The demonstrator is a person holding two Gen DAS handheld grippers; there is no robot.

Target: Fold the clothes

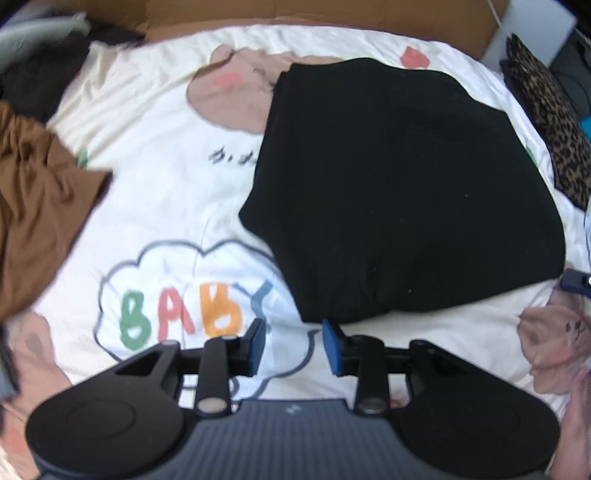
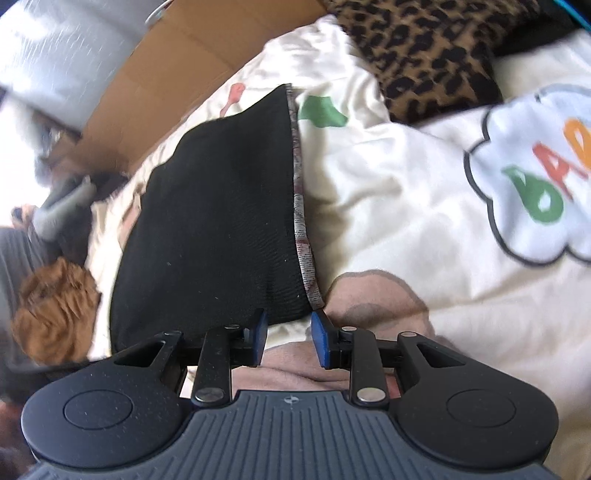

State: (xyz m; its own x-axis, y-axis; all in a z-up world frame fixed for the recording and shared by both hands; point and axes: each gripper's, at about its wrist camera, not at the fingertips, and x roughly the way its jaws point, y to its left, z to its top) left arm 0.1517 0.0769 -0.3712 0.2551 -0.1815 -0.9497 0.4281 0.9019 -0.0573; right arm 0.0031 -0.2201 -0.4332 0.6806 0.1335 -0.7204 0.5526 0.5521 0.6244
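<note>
A black garment (image 1: 399, 184) lies folded flat on the cream bedcover (image 1: 147, 206), right of its "BABY" cloud print. My left gripper (image 1: 293, 345) hovers just short of the garment's near edge, open, with nothing between its blue pads. In the right wrist view the same black garment (image 2: 221, 221) shows a grey patterned edge (image 2: 301, 221) along its right side. My right gripper (image 2: 289, 338) stands open at the garment's near corner, empty. Whether its left pad touches the cloth is unclear.
A crumpled brown garment (image 1: 33, 206) lies at the bed's left side, and dark clothes (image 1: 44, 77) are heaped at the back left. A leopard-print cloth (image 1: 554, 122) lies along the right edge. Brown cardboard (image 1: 332, 14) runs along the far side.
</note>
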